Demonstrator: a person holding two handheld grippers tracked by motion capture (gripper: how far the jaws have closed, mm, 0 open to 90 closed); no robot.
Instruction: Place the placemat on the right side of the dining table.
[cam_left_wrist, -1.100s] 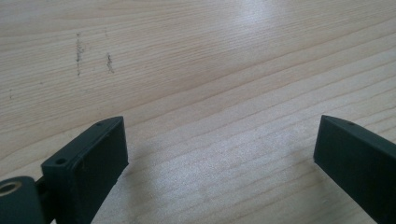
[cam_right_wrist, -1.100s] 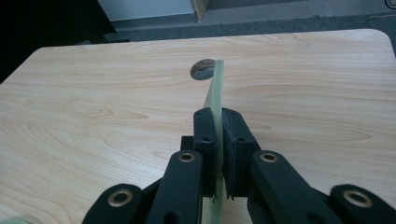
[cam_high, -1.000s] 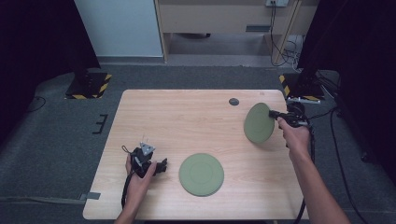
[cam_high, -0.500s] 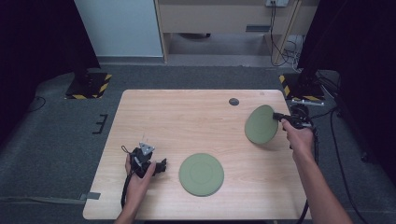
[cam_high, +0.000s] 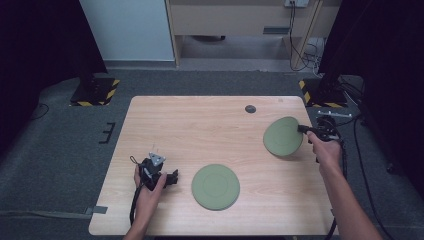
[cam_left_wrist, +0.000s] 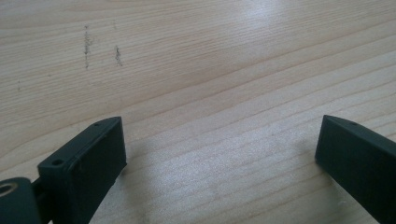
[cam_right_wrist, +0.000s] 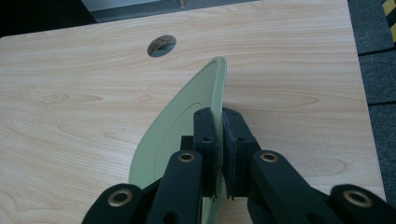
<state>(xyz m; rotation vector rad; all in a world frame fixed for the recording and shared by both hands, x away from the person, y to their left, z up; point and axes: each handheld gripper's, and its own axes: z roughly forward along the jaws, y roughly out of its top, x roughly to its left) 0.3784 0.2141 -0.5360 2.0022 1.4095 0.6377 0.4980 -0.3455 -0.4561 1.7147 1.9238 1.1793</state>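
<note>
Two pale green round plates are on show. One plate (cam_high: 215, 186) lies flat near the table's front middle. The other plate (cam_high: 282, 136) is held tilted on edge above the table's right side, with my right gripper (cam_high: 303, 129) shut on its rim; in the right gripper view the held plate (cam_right_wrist: 182, 126) stands upright between the closed jaws of the right gripper (cam_right_wrist: 220, 116). My left gripper (cam_high: 172, 176) rests low at the front left, just left of the flat plate, open. In the left gripper view the left gripper (cam_left_wrist: 219, 140) has bare wood between its wide-spread jaws.
The wooden table (cam_high: 200, 130) has a round cable hole (cam_high: 250, 109) near its far right edge, also seen as the hole (cam_right_wrist: 161, 45) beyond the held plate. Grey carpet surrounds the table. Cables trail from both grippers.
My right gripper has carried the tilted plate slightly lower and toward the near side. The left gripper and the flat plate have stayed put.
</note>
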